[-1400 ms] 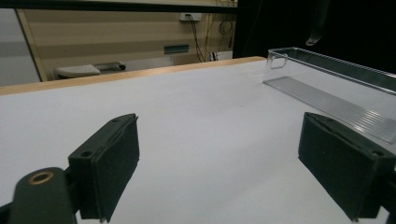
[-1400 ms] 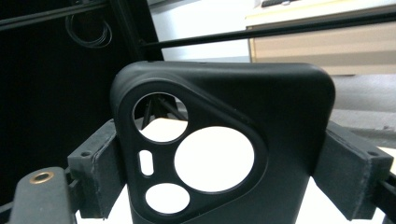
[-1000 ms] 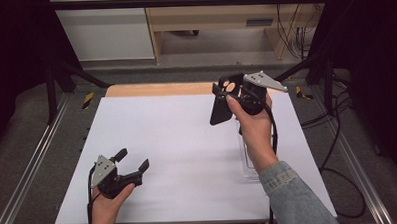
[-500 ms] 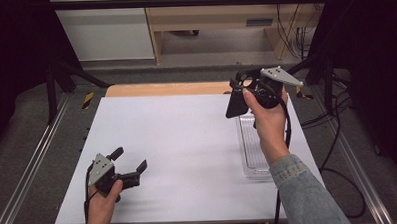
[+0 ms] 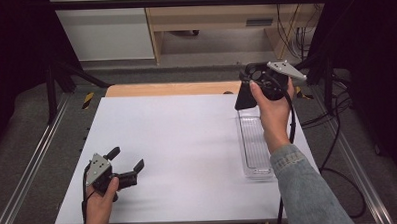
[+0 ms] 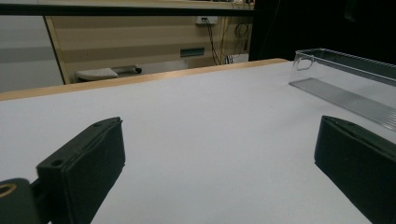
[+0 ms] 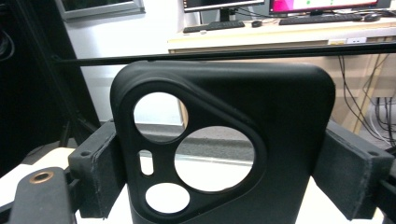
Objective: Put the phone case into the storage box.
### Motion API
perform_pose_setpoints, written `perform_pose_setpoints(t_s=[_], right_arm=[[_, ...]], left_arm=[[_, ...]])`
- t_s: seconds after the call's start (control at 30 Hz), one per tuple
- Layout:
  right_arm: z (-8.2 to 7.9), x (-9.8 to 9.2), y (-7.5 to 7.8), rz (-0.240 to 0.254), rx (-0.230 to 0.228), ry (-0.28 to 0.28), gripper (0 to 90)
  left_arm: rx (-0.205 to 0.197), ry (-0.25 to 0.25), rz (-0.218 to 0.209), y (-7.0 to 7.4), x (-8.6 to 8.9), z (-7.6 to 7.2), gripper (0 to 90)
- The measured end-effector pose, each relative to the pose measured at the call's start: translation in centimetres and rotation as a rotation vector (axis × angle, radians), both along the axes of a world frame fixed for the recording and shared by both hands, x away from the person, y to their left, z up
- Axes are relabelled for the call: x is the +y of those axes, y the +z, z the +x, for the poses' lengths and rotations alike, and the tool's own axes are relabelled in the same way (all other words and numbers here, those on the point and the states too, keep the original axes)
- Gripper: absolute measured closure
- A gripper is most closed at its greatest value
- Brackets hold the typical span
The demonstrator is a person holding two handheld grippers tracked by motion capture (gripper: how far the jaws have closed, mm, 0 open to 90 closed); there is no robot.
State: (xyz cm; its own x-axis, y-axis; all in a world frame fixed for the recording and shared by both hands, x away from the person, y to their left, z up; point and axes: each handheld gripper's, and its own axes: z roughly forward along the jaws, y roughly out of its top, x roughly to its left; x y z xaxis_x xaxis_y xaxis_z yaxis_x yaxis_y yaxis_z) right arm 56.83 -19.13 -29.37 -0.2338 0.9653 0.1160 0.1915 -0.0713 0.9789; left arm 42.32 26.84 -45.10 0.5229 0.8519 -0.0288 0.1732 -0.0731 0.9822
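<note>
My right gripper [image 5: 249,88] is shut on a black phone case [image 5: 243,98], held in the air over the far end of a clear plastic tray [image 5: 255,146]. In the right gripper view the case [image 7: 285,116] stands upright between the pads of my right gripper [image 7: 233,163], its camera cutouts facing me. My left gripper [image 5: 128,159] rests low at the table's near left, its jaws just opened wide with nothing between them. The left gripper view has the left gripper [image 6: 219,154] over bare white table, with the tray [image 6: 345,70] off at the right.
The white table top [image 5: 187,137] has a wooden strip [image 5: 170,89] along its far edge. Metal rails [image 5: 33,163] run down both sides. Cables [image 5: 337,137] hang beside the right edge. A desk with monitors and a keyboard [image 7: 215,25] stands beyond.
The right hand has carried the phone case to the right and a little farther away, uncovering the tray. The left gripper's jaws have spread a little wider.
</note>
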Motion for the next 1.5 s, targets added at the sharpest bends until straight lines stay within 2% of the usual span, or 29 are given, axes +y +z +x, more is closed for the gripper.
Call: perform_pose_setpoints(t_s=[0.1,0.27,0.4,0.73,1.07,1.33,1.5], right_arm=[[0.3,-0.4,-0.1,0.004,-0.014,-0.011,13.8],[0.7,-1.2,-0.3,0.020,-0.006,-0.035,13.8],[0.8,-1.6,-0.4,0.041,-0.002,-0.040,13.9],[0.7,-1.7,-0.8,0.043,0.006,-0.038,13.9],[1.5,-1.4,-1.6,0.010,0.018,-0.053,13.9],[3.1,-1.2,-3.0,-0.011,0.042,-0.080,13.8],[4.2,-0.9,-4.1,-0.049,0.053,-0.100,13.8]], left_arm=[[-0.003,0.000,-0.003,0.0,0.2,0.0,1.7],[0.003,0.002,-0.008,0.0,0.4,0.1,1.7],[0.001,0.003,-0.006,0.0,0.4,0.0,2.1],[-0.001,0.003,-0.012,0.0,0.5,0.1,2.1],[0.004,0.002,-0.009,-0.1,0.5,0.1,2.1],[0.003,0.007,-0.017,-0.1,0.6,0.2,2.1],[0.004,0.009,-0.022,-0.1,0.7,0.2,2.1]])
